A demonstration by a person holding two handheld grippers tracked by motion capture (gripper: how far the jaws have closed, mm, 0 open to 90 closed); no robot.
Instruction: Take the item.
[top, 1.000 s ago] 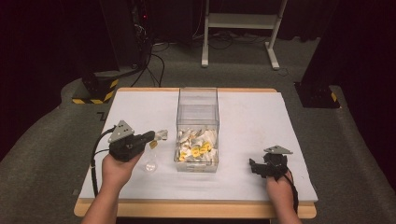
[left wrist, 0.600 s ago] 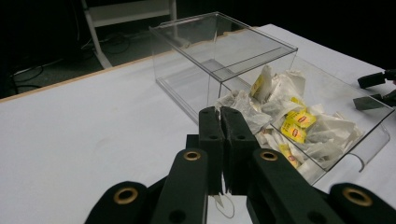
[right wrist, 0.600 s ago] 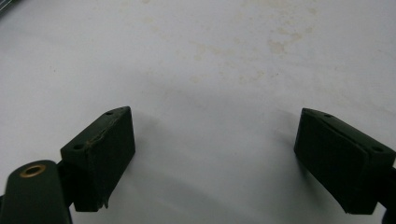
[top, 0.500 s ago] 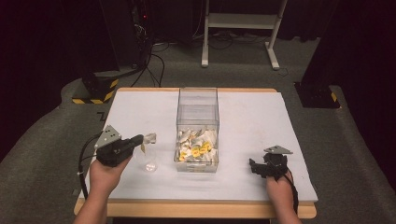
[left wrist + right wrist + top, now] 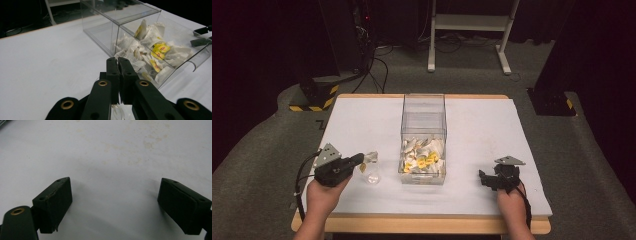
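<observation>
A clear plastic box (image 5: 423, 112) stands at the middle of the white table (image 5: 362, 120), with several tea bags (image 5: 422, 156) piled at its near end. My left gripper (image 5: 361, 159) is to the left of the box, shut on a tea bag (image 5: 372, 157) whose yellow tag (image 5: 362, 167) hangs below. In the left gripper view the jaws (image 5: 118, 60) are pressed together, with a bit of white paper (image 5: 120, 108) under them and the box (image 5: 120, 22) just beyond. My right gripper (image 5: 482, 177) rests open near the front right, with bare table between its jaws (image 5: 113, 181).
A small clear round object (image 5: 372, 176) lies on the table just below the held tea bag. The table's front edge (image 5: 422, 222) is close to both hands. Dark floor, cables and a white stand's legs (image 5: 467, 45) lie beyond the far edge.
My left gripper has moved left and back toward the front edge, away from the box, with the tea bag in it. The right gripper has stayed still.
</observation>
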